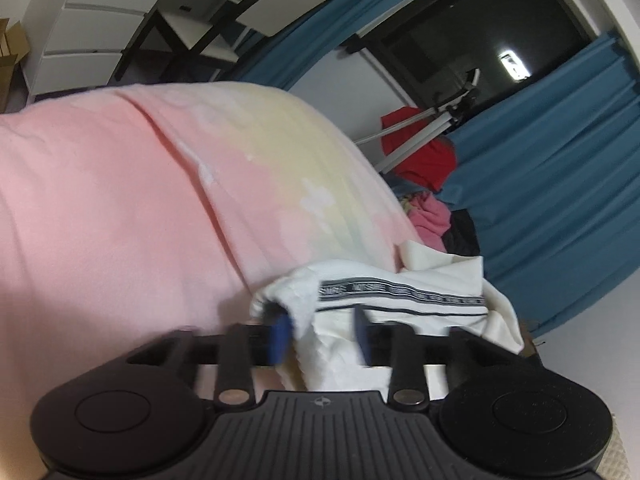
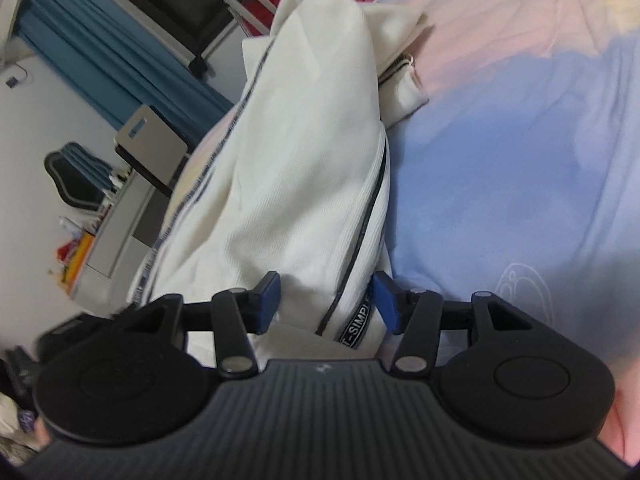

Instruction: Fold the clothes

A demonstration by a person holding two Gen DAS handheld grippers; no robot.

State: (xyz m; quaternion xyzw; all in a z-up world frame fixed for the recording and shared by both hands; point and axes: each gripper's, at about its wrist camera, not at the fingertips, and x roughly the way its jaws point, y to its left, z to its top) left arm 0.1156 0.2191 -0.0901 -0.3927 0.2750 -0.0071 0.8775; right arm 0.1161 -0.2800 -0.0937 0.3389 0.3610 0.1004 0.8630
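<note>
A white garment [image 1: 400,300] with a dark lettered stripe hangs bunched over the pastel bedsheet [image 1: 140,200]. My left gripper [image 1: 322,334] has its blue pads [image 1: 280,334] apart with a fold of the white cloth between them; the pads look closed onto the fabric. In the right wrist view the same white garment [image 2: 300,160] stretches away from my right gripper [image 2: 326,304], whose blue pads [image 2: 268,300] stand wide with the cloth and its lettered band lying between them.
The bed is covered by a pink, yellow and blue sheet [image 2: 520,160]. Blue curtains [image 1: 540,200] and a dark window stand behind. A tripod [image 1: 420,128] with red cloth and a pile of clothes [image 1: 432,216] are beside the bed. A desk and chair [image 1: 192,40] stand farther off.
</note>
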